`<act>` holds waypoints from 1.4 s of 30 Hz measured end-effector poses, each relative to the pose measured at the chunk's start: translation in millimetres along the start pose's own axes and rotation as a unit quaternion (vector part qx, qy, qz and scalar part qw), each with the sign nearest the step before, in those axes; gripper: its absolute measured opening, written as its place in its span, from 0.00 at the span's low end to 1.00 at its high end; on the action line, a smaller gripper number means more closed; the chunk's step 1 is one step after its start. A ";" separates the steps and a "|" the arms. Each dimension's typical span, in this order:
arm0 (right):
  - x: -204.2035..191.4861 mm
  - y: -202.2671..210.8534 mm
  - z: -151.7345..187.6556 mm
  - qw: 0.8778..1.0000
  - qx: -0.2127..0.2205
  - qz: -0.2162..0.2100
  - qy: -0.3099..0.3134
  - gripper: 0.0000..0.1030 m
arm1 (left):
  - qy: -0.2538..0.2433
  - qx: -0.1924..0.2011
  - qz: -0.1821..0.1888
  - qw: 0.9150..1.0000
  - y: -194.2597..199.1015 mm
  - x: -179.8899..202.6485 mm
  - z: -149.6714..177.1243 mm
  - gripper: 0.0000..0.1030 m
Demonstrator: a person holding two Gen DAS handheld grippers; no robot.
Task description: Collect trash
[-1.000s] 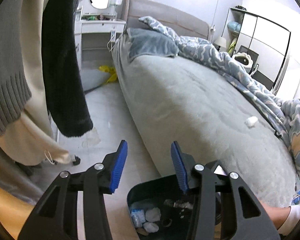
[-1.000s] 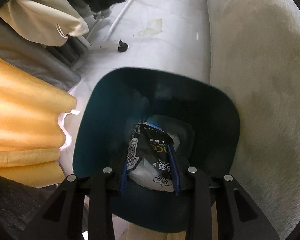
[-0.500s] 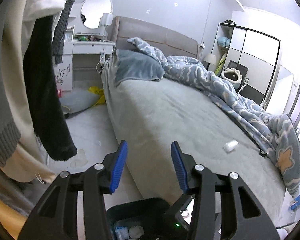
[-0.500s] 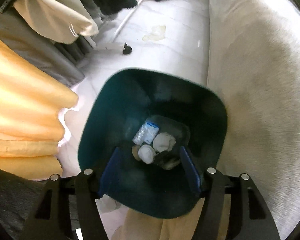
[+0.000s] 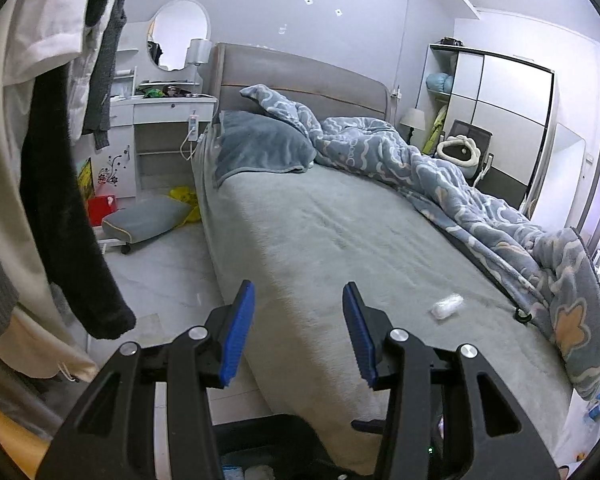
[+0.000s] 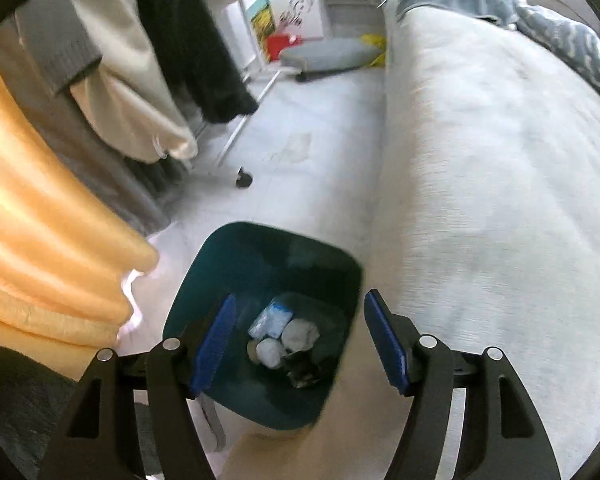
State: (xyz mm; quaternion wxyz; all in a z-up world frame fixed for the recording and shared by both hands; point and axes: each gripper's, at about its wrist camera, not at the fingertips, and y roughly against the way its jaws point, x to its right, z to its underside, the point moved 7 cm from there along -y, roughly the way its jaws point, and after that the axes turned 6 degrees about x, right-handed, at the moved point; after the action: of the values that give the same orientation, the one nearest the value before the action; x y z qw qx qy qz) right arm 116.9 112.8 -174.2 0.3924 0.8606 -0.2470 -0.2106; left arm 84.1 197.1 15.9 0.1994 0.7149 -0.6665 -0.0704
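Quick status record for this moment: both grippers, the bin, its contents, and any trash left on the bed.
left gripper: open, empty, aimed over the grey bed
right gripper: open, empty, above the bin
dark teal plastic bin: on the floor beside the bed
bin contents: white crumpled tissues, blue-white packet, dark wrapper
remaining trash: small white wad on the bed, near the blue patterned blanket

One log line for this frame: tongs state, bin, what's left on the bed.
left tongs: open, empty | right tongs: open, empty, above bin | bin: holds wrappers and tissue wads | white wad: on bed, not picked
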 end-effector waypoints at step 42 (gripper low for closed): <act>298.6 177.2 41.4 0.921 0.155 0.262 -0.244 0.71 | -0.039 -0.055 0.078 0.995 -83.8 159.9 34.8 0.77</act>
State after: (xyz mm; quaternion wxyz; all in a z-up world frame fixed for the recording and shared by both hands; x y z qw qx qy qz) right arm 283.6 -188.2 -111.6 0.2232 0.7372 -0.5810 -0.2629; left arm 165.1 36.3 -21.2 0.2174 0.6458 -0.7222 -0.1188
